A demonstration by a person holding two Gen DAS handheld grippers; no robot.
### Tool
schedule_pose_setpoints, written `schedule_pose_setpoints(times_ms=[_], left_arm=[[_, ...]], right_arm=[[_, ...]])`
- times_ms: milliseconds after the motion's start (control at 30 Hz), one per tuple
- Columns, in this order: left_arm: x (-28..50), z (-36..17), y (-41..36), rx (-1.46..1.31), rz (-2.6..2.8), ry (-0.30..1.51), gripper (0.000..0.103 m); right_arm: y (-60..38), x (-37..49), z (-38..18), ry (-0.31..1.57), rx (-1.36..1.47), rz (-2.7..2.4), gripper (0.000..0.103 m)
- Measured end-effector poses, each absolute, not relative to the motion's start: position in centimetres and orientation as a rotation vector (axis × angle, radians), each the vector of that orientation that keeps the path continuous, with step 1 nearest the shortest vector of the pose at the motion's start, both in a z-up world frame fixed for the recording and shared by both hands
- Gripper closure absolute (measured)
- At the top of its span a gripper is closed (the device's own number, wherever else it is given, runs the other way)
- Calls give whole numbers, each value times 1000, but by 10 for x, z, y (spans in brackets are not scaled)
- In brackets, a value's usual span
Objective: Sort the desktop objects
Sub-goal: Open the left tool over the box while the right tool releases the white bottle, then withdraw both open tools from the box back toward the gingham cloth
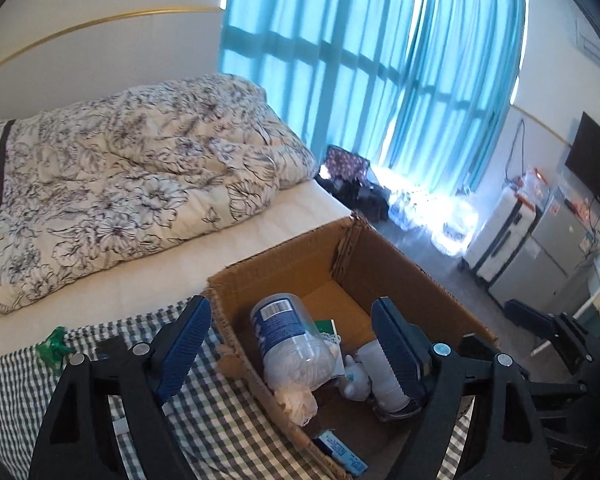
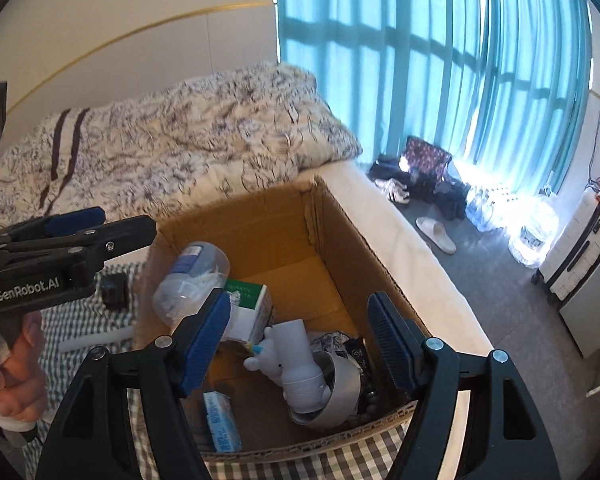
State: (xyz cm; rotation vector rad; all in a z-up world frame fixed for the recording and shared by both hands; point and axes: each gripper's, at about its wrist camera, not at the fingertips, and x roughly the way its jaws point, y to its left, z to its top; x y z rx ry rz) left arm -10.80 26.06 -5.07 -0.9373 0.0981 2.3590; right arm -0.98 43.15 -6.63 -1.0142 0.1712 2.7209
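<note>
An open cardboard box [image 1: 400, 268] [image 2: 340, 232] stands on a checked cloth [image 1: 220, 412]. In it lie a clear plastic jar with a blue label [image 1: 288, 344] [image 2: 192, 280], a green-and-white carton [image 2: 248, 308], a white bear-shaped bottle [image 2: 296, 364] [image 1: 380, 376], a grey tape roll [image 2: 340, 388] and a blue packet [image 2: 220, 420] [image 1: 340, 452]. My left gripper [image 1: 292, 344] is open and empty above the box's left wall. My right gripper [image 2: 300, 340] is open and empty above the box. The left gripper also shows in the right wrist view [image 2: 80, 220].
A small black object [image 2: 114, 290] and a white stick [image 2: 96, 340] lie on the cloth left of the box. A green toy [image 1: 54, 350] sits at the cloth's far edge. A bed with a floral quilt [image 1: 120, 184] is behind. The floor is to the right.
</note>
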Motion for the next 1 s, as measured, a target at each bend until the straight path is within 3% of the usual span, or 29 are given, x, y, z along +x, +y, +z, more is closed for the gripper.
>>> schedule_pose_setpoints(times_ms=[100, 500, 700, 767, 1000], left_arm=[[-96, -43, 246, -904, 2411, 81, 17], [-55, -8, 168, -766, 2582, -6, 0], [-51, -2, 134, -755, 2632, 15, 0], [-48, 0, 121, -726, 2689, 36, 0], [-54, -5, 78, -693, 2793, 75, 0]], right_arm=[[423, 1, -52, 175, -941, 2744, 21], [371, 37, -25, 120, -814, 2884, 12], [354, 48, -14, 137, -723, 2927, 6], [349, 50, -12, 155, -689, 2940, 0], [317, 44, -9, 103, -644, 2992, 0]])
